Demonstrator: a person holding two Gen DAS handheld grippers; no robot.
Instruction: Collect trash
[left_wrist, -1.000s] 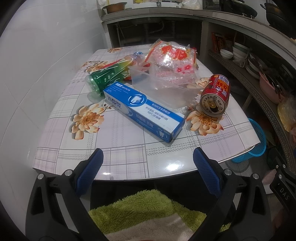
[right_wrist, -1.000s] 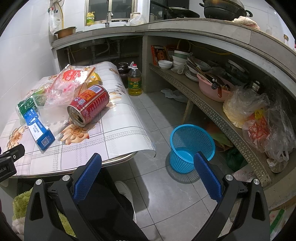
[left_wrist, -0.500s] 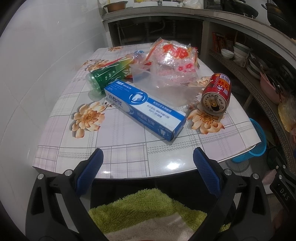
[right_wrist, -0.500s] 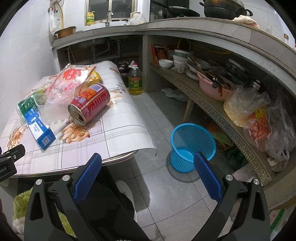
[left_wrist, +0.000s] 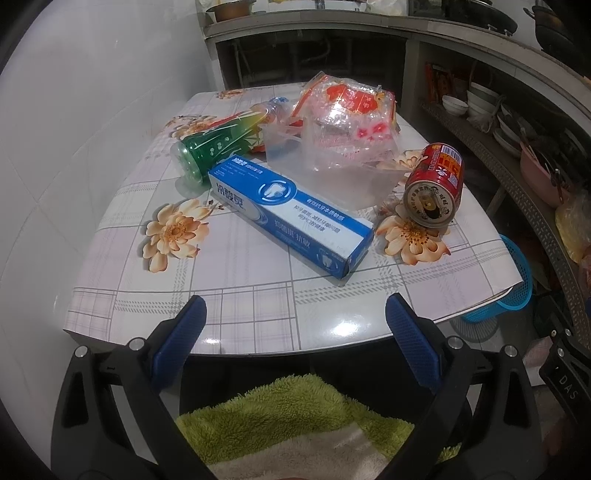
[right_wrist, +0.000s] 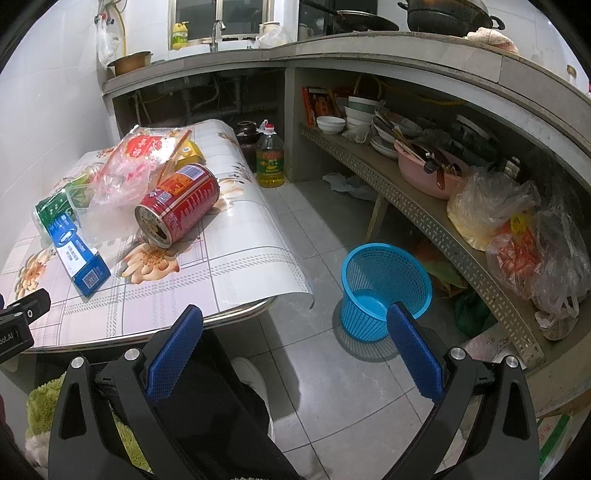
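On the flowered table (left_wrist: 258, 310) lie a blue toothpaste box (left_wrist: 291, 216), a red can (left_wrist: 434, 184) on its side, a green plastic bottle (left_wrist: 218, 146), a clear plastic tub (left_wrist: 325, 162) and a crumpled red-printed bag (left_wrist: 347, 107). My left gripper (left_wrist: 295, 332) is open and empty at the table's near edge, short of the box. My right gripper (right_wrist: 295, 343) is open and empty, off the table's right corner above the floor. The can (right_wrist: 177, 205), the box (right_wrist: 79, 254) and a blue mesh basket (right_wrist: 384, 288) on the floor show in the right wrist view.
A concrete counter with a low shelf (right_wrist: 424, 218) of bowls, a pink basin and plastic bags runs along the right. An oil bottle (right_wrist: 270, 158) stands on the floor behind the table. A green towel (left_wrist: 295, 417) lies under my left gripper. A white wall is at the left.
Both grippers have edged slightly forward toward the table. Nothing on the table has moved.
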